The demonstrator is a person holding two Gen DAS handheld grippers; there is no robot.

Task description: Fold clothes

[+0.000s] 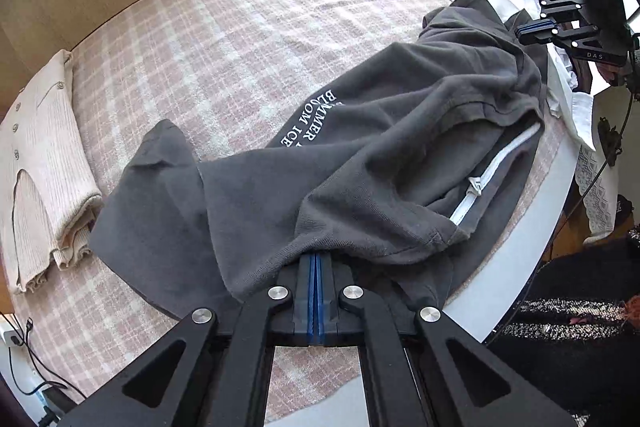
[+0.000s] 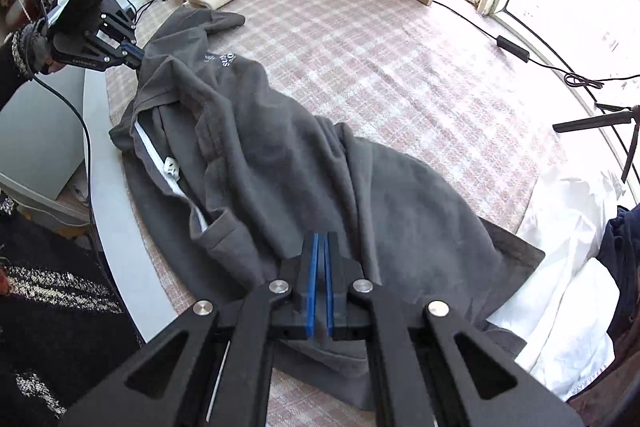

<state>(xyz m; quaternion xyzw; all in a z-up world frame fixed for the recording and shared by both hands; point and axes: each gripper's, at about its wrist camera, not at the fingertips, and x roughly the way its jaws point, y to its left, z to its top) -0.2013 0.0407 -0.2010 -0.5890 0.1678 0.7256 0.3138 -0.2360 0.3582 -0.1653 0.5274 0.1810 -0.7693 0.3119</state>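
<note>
Over the near edge of the counter (image 1: 516,263), both grippers tilt steeply down. Left gripper (image 1: 318,259) fingers are clamped on one end of the grey jacket (image 1: 360,155); right gripper (image 2: 321,239) fingers pinch its other end. Rumpled, the jacket lies lengthwise along the checked cloth (image 1: 240,39), white zipper (image 1: 492,171) showing.

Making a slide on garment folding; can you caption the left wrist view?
Left hand-held gripper shut on a gray zip-up sweatshirt spread on the checked cloth, folded cream sweater beside.
</note>
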